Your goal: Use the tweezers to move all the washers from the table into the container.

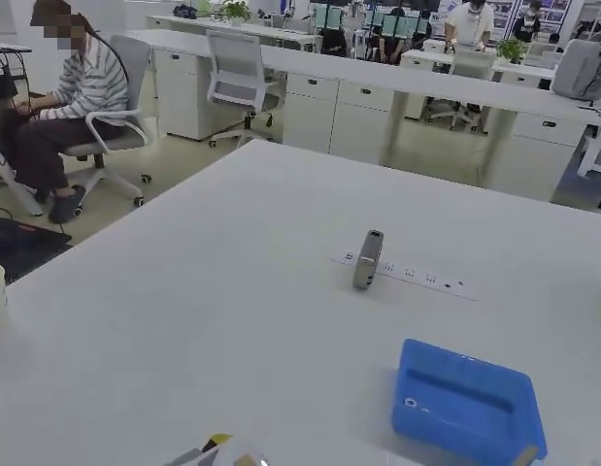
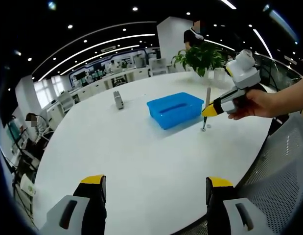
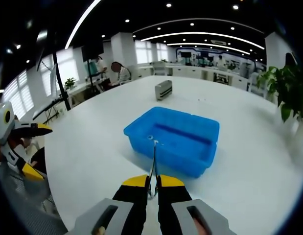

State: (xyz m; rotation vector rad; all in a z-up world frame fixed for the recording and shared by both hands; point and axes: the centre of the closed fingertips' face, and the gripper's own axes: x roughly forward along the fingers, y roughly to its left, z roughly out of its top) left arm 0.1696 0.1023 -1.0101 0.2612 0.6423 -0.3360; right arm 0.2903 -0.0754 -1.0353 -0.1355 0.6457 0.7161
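Sitting on the big white table (image 1: 183,320) is a blue bin (image 3: 180,137). Left gripper (image 2: 156,181) is spread wide, holding nothing. Right gripper (image 3: 152,180) is clamped on tweezers (image 3: 153,159), tips down at a washer (image 2: 204,129) just beside the bin.

Headset camera looks forward and down across the white worktop (image 1: 232,291) toward the office, with the blue tub (image 1: 465,398) by the near edge at right and a grey block (image 1: 368,259) mid-surface. The left tongs (image 2: 156,182) camera sits low by the worktop's edge, taking in tub and block from farther off. The right tongs (image 3: 152,182) camera sights along pinched tweezers (image 3: 154,156), close on the tub. All three share tub and block.
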